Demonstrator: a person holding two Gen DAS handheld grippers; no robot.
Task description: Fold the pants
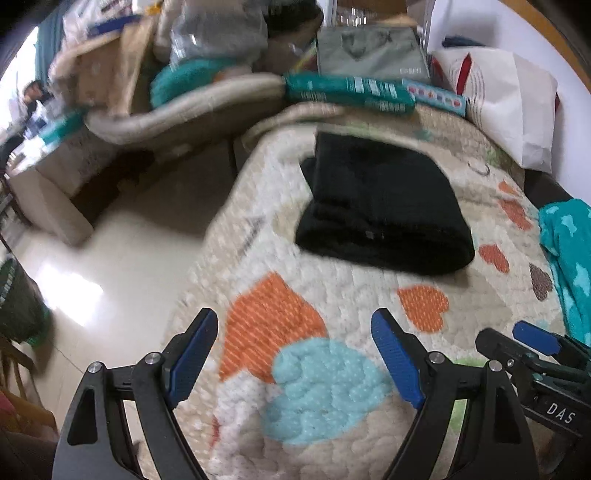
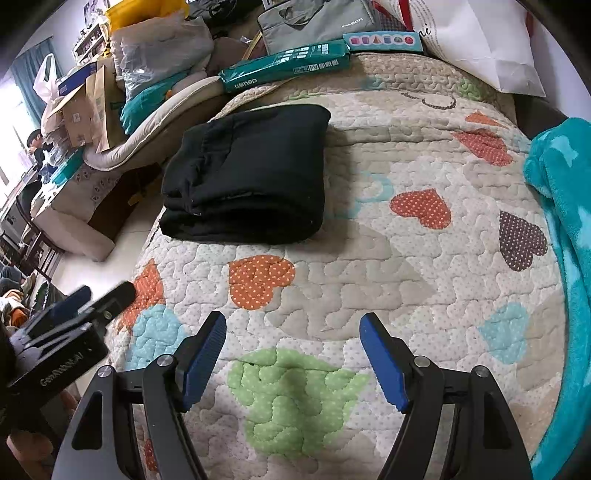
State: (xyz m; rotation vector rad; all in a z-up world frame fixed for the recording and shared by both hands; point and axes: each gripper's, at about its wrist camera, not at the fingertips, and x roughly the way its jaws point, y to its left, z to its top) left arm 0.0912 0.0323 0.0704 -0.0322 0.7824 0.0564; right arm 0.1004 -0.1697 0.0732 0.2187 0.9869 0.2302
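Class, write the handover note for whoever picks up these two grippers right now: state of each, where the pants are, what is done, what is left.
Left gripper: jaws open, empty, over the quilt.
Right gripper: jaws open, empty, over the quilt, beside the left one.
Pants: black, folded into a compact stack, lying on the quilt near its far left edge, clear of both grippers.
Done: folding looks complete; pants released.
Left: probably nothing beyond a quick tidy, if wanted.

"DAS" on right tongs [image 1: 535, 343] body; "IPASON" on grey bag [image 2: 314, 18]; "deli" upside down on teal pack [image 2: 284, 66].
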